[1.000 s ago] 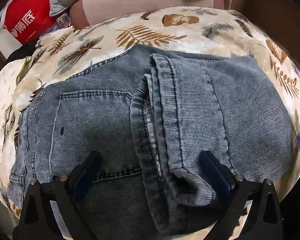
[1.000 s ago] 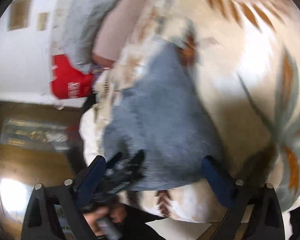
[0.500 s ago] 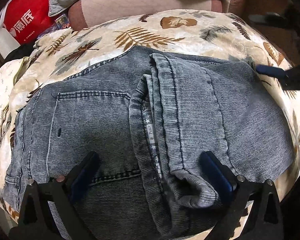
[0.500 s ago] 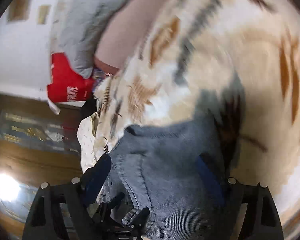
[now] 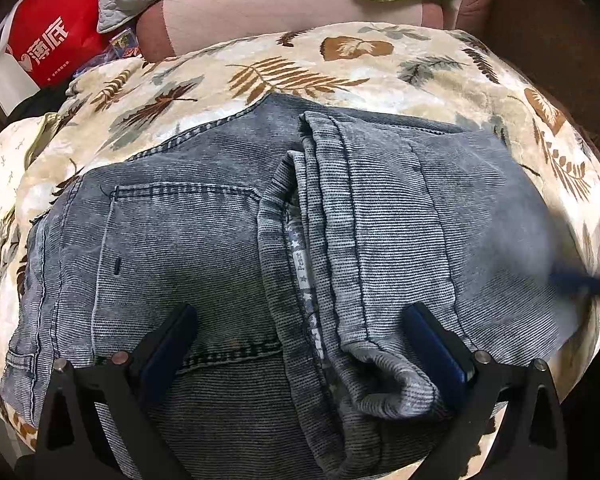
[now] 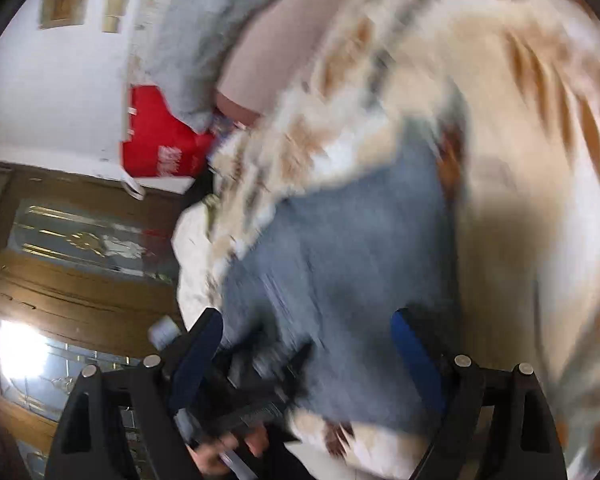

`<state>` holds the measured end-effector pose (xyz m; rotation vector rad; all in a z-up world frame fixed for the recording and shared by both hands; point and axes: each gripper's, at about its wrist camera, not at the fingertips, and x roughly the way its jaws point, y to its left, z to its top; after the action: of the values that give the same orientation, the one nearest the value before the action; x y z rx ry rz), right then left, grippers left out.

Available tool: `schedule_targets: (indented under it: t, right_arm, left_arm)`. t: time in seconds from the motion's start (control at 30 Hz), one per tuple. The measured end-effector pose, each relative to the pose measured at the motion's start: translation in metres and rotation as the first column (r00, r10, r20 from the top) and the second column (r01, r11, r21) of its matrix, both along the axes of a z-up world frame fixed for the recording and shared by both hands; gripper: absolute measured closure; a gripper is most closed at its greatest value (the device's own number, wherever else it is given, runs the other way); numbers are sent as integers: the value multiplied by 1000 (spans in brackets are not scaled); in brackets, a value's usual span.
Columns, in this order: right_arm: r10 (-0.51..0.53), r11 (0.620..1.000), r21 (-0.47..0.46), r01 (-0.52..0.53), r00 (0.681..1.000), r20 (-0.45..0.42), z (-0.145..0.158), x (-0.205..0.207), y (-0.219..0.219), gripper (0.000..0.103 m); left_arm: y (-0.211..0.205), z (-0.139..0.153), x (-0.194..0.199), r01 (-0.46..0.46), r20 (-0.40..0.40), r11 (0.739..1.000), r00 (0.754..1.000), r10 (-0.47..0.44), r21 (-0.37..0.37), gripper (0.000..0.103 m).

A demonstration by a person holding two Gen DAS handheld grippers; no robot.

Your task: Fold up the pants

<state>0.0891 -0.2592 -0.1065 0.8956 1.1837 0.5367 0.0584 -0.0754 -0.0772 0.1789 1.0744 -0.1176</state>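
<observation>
Two wide-open grippers, one loose fold

Both grippers hold nothing; the left gripper (image 5: 300, 344) hovers with jaws spread over the pants (image 5: 228, 248), which lie folded on the leaf-print blanket (image 5: 300, 68); the right gripper (image 6: 308, 344), in a blurred view, has just narrowed its jaws slightly, still wide, over the pants' edge. Risks: a hasty grab could snag blanket along with denim; the bunched hem (image 5: 396, 384) may spring open.

The grey-blue corduroy pants (image 5: 204, 248) lie flat on a leaf-patterned blanket (image 5: 300, 68). They are folded over, back pocket up, with the leg hems stacked beside it.
</observation>
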Motion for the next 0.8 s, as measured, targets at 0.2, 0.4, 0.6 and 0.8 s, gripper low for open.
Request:
schedule_targets:
  t: [0.2,0.4,0.6,0.8]
  right_arm:
    - [-32,998,-43,38,990,138,41,-16,-7,16]
    - [-64,998,-21,67,993,102,7,-26,-13,14]
    - [-38,994,-88,60,973,227,28,-32,0,14]
    - [28,993,-114,9,949,314,46,-22,35,14]
  left_arm:
    - [2,3,2,-1,-16,1000,1000,1,-13,0]
    - [25,36,-16,-34,41,989,998,40,-141,0]
    - [95,64,-54,-168,129,940,968,214,-295,0]
    - [191,54,-86,-396,21,742,876,482,-541,0]
